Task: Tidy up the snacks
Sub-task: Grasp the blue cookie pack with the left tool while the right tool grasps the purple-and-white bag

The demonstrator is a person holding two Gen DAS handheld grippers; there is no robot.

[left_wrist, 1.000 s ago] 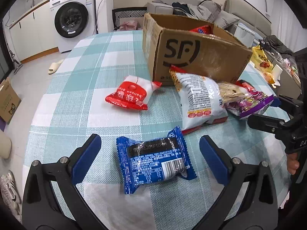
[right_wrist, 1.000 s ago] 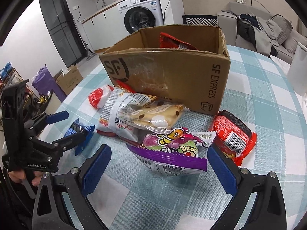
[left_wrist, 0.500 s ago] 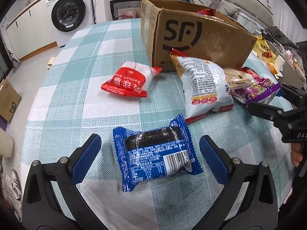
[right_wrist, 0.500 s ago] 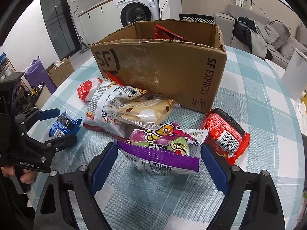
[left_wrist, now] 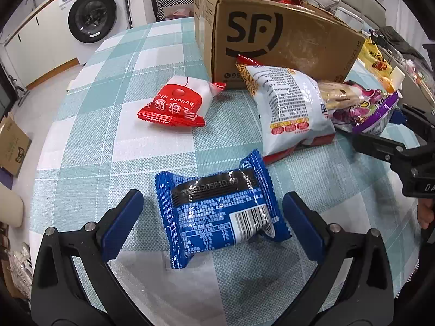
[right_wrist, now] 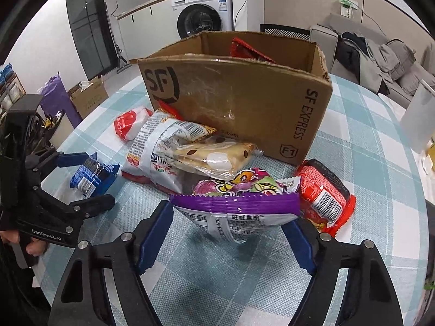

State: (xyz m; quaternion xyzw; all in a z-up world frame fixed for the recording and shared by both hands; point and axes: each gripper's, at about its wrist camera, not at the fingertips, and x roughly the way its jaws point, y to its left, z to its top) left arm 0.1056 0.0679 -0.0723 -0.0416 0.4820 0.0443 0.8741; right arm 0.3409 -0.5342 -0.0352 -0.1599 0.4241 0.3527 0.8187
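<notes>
- Snacks: loose packets lie on the checked table (left_wrist: 114, 125) in front of an open cardboard box (right_wrist: 244, 103); at least one red packet is already inside it.
- Left gripper (left_wrist: 212, 222): released, fingers spread wide on either side of the blue packet (left_wrist: 217, 212), which lies flat on the table, barcode side up. Neither pad touches it yet.
- Right gripper (right_wrist: 225, 241): also released, fingers straddling the near end of the purple packet (right_wrist: 239, 201). Contact with the pads cannot be told from this view.
- Judgement, step in hand: each gripper is lined up for a pick, packets presumably destined for the box.
- Doing it well, left: the blue packet sits slightly skewed between the fingers; square up, go low and close across the firm middle, not on the crimped edge.
- Doing it well, right: the purple packet is puffy and slippery-looking; close gently on its body. The pastry packet (right_wrist: 214, 157) rests against its far end and may drag along; lift straight up first.
- Outward, right view: a red barcode packet (right_wrist: 323, 193) lies just beside the purple one, a white noodle bag (right_wrist: 157, 152) behind, leaning toward the box.
- Only the left view shows: the red-and-white packet (left_wrist: 176, 103) in full, alone and well apart from the pile.
- Only the right view shows: the box interior and the red barcode packet.
</notes>
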